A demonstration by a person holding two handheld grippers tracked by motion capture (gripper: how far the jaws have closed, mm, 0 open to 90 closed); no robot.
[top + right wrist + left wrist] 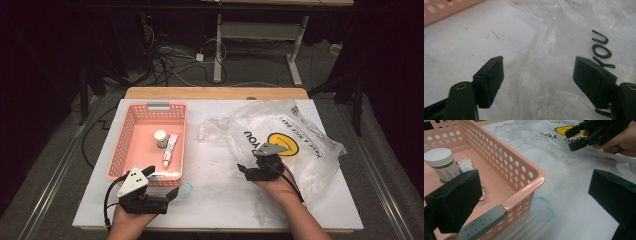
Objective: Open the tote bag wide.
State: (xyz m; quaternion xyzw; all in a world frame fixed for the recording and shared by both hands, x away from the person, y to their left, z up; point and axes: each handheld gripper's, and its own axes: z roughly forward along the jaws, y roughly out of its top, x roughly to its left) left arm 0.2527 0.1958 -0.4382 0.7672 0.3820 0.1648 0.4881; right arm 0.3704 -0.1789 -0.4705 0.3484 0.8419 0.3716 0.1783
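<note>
Clear crumpled plastic, a bag printed with a yellow smiley and black letters, lies just under and ahead of our right claw, whose jaws stand wide apart and hold nothing. From the right claw's own view we see the letters "YOU" beside its right jaw and a long crease in the film running away between the jaws.

To the left of that claw, across a bare stretch of white tabletop, sits a pink perforated basket. Inside it stand a small white-lidded jar and, just beside it, a white tube lying flat.

Our left claw is also spread wide and empty, hovering at the basket's near corner, with one jaw over the basket's inside and the other over the tabletop. Its view shows what the high view blurs: a grey handle grip on the near rim, the jar's green-edged label, and a faint blue ring on the tabletop just outside the corner. Farther off, it catches the right claw above the bag.
</note>
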